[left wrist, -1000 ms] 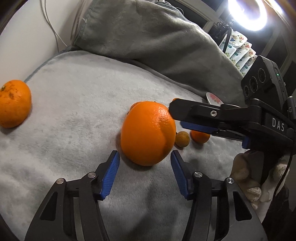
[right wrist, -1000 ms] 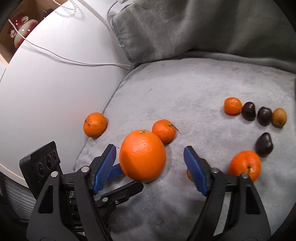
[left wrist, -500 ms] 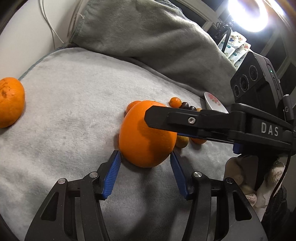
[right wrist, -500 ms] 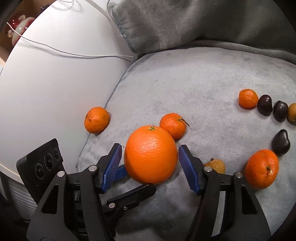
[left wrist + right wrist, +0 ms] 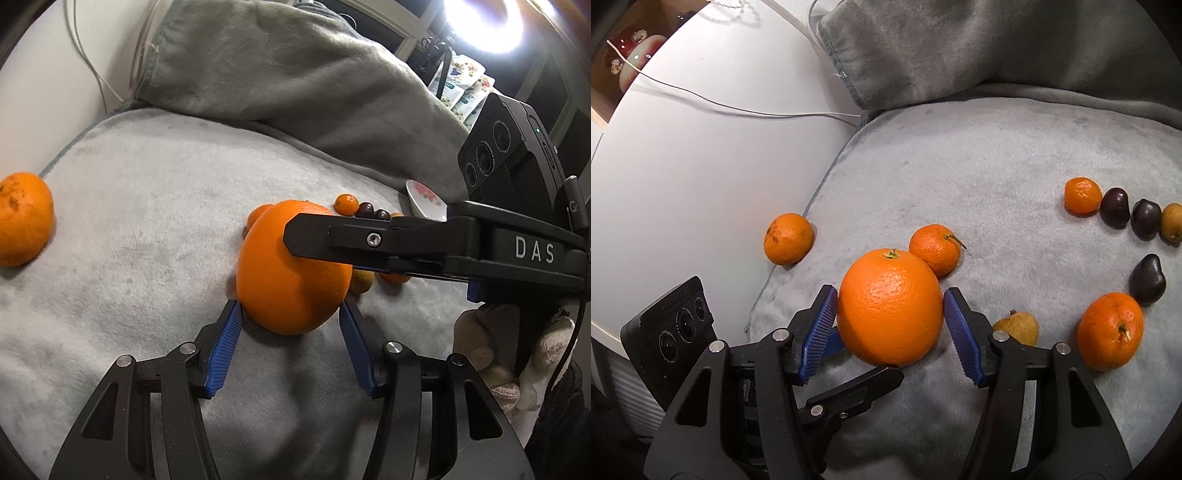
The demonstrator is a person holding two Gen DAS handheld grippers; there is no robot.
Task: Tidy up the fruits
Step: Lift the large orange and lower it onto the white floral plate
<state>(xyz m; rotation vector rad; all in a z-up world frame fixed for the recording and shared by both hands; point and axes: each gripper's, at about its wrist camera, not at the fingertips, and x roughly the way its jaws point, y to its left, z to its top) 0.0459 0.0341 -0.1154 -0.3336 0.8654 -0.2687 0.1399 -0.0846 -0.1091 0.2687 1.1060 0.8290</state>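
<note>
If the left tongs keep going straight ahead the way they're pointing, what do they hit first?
Most likely the large orange, which sits between the open left tongs, just ahead of their tips. Exact depth is unclear.

A plush grey blanket (image 5: 1015, 155) covers part of a white tabletop (image 5: 701, 158) and bunches into a thick fold (image 5: 280, 70) at the back. A thin white cable (image 5: 746, 112) crosses the bare surface. A bright ring light (image 5: 480, 22) glares above dark shelving.

A home room: grey plush blanket (image 5: 1015, 155) on a white table (image 5: 701, 155), ring light (image 5: 484, 22) overhead
</note>
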